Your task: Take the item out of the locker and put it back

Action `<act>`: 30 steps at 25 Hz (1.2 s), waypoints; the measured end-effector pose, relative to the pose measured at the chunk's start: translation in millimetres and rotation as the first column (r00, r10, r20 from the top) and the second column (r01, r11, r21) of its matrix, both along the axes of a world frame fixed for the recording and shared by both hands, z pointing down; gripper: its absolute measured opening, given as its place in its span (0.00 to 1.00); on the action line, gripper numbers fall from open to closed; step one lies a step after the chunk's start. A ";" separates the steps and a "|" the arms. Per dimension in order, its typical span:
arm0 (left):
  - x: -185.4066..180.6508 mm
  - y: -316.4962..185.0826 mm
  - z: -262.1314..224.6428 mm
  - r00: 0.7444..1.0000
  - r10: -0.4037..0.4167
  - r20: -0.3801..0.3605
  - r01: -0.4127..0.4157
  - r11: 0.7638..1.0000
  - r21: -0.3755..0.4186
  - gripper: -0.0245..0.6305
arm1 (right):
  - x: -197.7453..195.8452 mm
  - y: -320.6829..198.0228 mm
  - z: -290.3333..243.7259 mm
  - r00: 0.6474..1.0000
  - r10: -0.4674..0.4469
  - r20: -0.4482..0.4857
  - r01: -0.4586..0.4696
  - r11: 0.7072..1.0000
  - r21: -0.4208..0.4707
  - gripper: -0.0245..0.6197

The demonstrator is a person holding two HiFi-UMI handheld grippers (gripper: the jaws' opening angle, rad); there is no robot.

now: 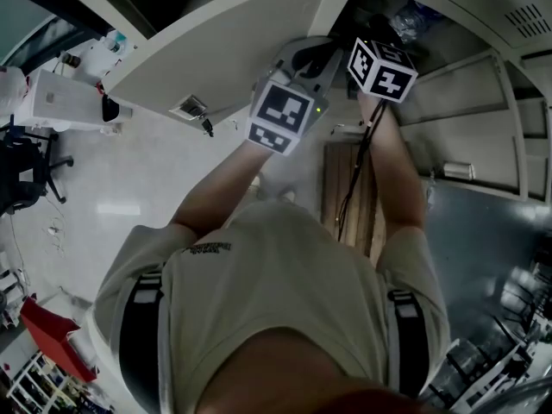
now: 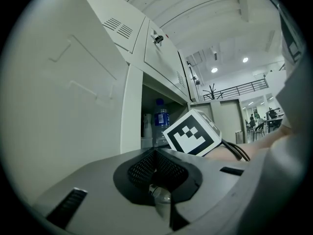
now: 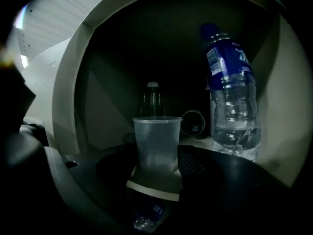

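Right gripper (image 3: 155, 179) clenched on upright plastic cup (image 3: 156, 141), inside locker (image 3: 68, 97) | water bottle (image 3: 232, 97) just right of cup | left gripper (image 2: 156, 182) closed, empty, beside locker door (image 2: 58, 82) | withdrawal likely straight back

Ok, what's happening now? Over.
Left gripper shut. Right gripper shut on cup, at locker mouth. Bottle close on right.

Head view: dim, greyish, lines bowing hard toward the rim. Left gripper view: bright, ceiling lamps (image 2: 214, 70) flaring at two o'clock, the locker door (image 2: 63, 82) washed pale, black vignette all round. Right gripper view: dark; pale light at ten o'clock, glints on the water bottle (image 3: 234, 102), the cup (image 3: 156, 143) murky grey.
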State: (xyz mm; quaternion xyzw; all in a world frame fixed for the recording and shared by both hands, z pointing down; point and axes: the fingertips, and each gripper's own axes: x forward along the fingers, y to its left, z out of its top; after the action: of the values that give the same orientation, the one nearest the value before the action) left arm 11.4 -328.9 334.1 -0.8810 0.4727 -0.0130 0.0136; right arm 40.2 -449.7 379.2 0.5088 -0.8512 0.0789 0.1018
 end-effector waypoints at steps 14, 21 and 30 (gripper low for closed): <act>1.4 10.4 -14.8 1.000 0.011 0.016 -0.011 1.000 0.028 0.05 | 11.6 32.5 -57.4 0.999 -0.021 0.045 0.015 0.992 0.129 0.44; -3.8 28.6 -37.1 0.999 0.014 0.031 -0.016 0.997 0.071 0.05 | 30.8 79.1 -92.5 0.998 -0.036 0.045 0.027 0.983 0.180 0.44; -7.8 64.4 -74.5 0.998 0.057 0.023 -0.059 0.991 0.121 0.05 | 50.0 149.6 -118.4 0.997 -0.062 0.056 0.046 0.969 0.243 0.44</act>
State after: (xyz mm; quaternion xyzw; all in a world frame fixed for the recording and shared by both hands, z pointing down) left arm 3.6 -264.4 259.6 -0.8918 0.4465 0.0076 0.0721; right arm 90.2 -300.1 260.8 0.4912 -0.8708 -0.0120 0.0142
